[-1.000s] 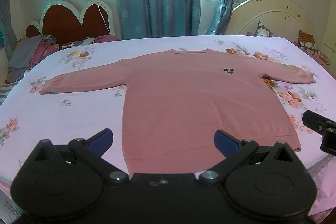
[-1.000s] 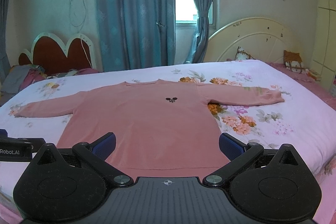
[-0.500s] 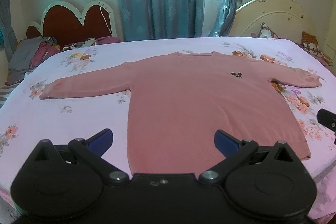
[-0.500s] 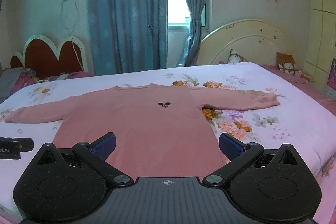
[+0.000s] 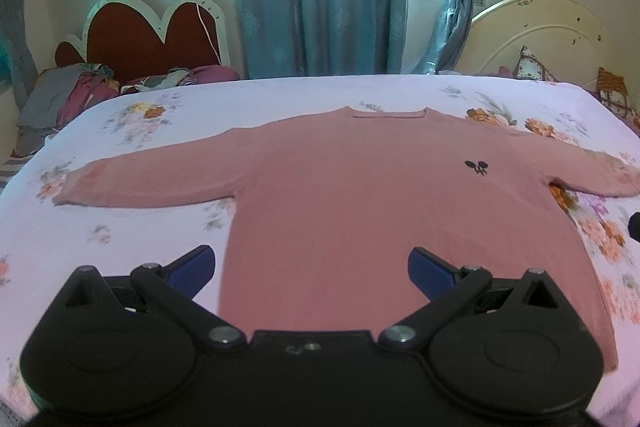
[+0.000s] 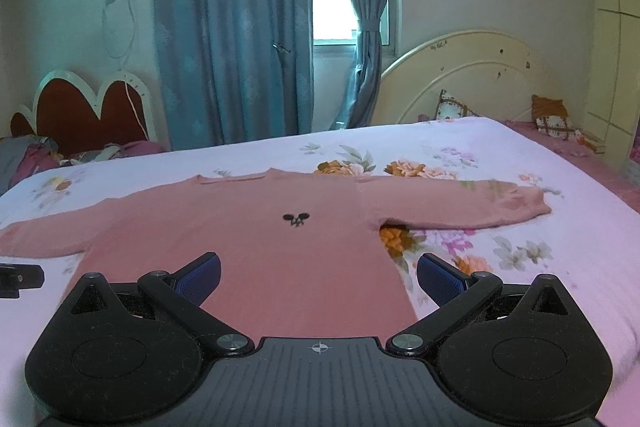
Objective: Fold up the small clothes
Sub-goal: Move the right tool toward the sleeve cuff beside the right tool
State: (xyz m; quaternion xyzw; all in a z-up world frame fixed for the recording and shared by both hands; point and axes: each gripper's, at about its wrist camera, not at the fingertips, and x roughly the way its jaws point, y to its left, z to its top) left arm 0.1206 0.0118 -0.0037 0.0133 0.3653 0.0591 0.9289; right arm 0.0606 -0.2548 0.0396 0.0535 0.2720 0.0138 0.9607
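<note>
My left gripper [image 5: 311, 265], blue-padded fingers spread wide and empty, hovers over the pink long-sleeved knit sweater [image 5: 380, 211] lying flat on the floral-print bedsheet [image 5: 120, 227]; my right gripper [image 6: 318, 273], equally wide, grips nothing.

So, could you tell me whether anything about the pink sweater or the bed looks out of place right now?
Nothing stands out. The pink sweater lies flat and face up on the floral bedsheet, both sleeves spread out, unfolded. The left gripper and right gripper are both open above its hem, holding nothing.
</note>
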